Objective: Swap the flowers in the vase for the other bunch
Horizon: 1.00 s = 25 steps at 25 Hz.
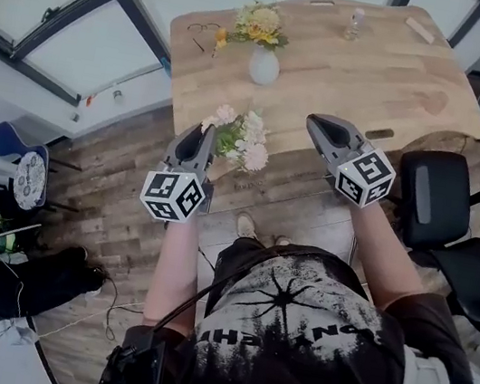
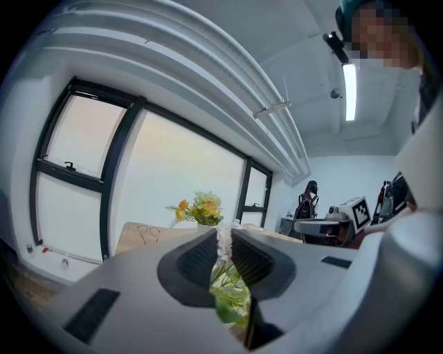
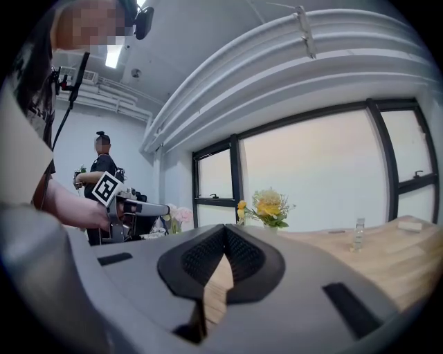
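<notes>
The wooden worktop [image 1: 407, 78] fills the upper part of the head view, and both grippers are close to its near edge. The white vase [image 1: 264, 66] stands further up the worktop, ahead of the two grippers and between them. The yellow flowers [image 1: 258, 24] stand upright in it, so their stems would have to come out upwards.

The right gripper [image 1: 318, 125] seems a little nearer to the vase than the left gripper [image 1: 198, 138]. The left fingers are closed on the green stems of the pale pink bunch [image 1: 242, 139], and its blooms lie forward and to the right of the fingers. The right fingers are pressed together with nothing in them, so I judge this hand is the free one for the yellow flowers.

Only the left gripper view shows the stems squeezed between the pads. Only the head view shows where the vase lies from each hand.
</notes>
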### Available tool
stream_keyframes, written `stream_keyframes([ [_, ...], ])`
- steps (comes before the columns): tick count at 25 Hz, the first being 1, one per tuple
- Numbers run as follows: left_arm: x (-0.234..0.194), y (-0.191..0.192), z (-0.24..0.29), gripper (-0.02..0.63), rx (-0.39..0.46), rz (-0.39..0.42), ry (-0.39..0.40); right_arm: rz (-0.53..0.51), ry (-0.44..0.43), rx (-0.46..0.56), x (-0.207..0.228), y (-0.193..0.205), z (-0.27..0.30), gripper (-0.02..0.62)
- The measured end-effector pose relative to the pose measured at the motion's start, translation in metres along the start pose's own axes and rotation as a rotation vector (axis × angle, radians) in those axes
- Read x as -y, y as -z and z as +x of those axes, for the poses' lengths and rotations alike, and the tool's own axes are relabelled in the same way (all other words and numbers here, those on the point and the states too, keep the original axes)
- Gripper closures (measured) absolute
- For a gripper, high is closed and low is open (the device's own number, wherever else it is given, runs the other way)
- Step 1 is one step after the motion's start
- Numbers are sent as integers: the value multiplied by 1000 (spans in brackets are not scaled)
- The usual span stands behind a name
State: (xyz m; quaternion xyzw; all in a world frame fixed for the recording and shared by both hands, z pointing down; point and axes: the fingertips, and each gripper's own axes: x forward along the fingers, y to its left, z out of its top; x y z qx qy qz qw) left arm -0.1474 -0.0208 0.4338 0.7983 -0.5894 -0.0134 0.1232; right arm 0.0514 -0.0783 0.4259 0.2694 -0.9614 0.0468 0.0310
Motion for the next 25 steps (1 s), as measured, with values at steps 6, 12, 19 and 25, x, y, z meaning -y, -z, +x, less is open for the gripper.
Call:
stream_keyframes([
  [6, 21, 9, -11, 537, 1, 7, -10, -21, 6, 4, 0, 4, -25, 577],
  [12, 34, 10, -15, 537, 2, 13, -6, -48, 18, 6, 1, 2, -38, 577],
  [19, 40, 11, -14, 537, -1, 1, -4, -55, 16, 6, 1, 1, -44, 577],
  [25, 35, 10, -11, 537, -3, -5, -11, -57, 10, 3, 3, -1, -38, 577],
])
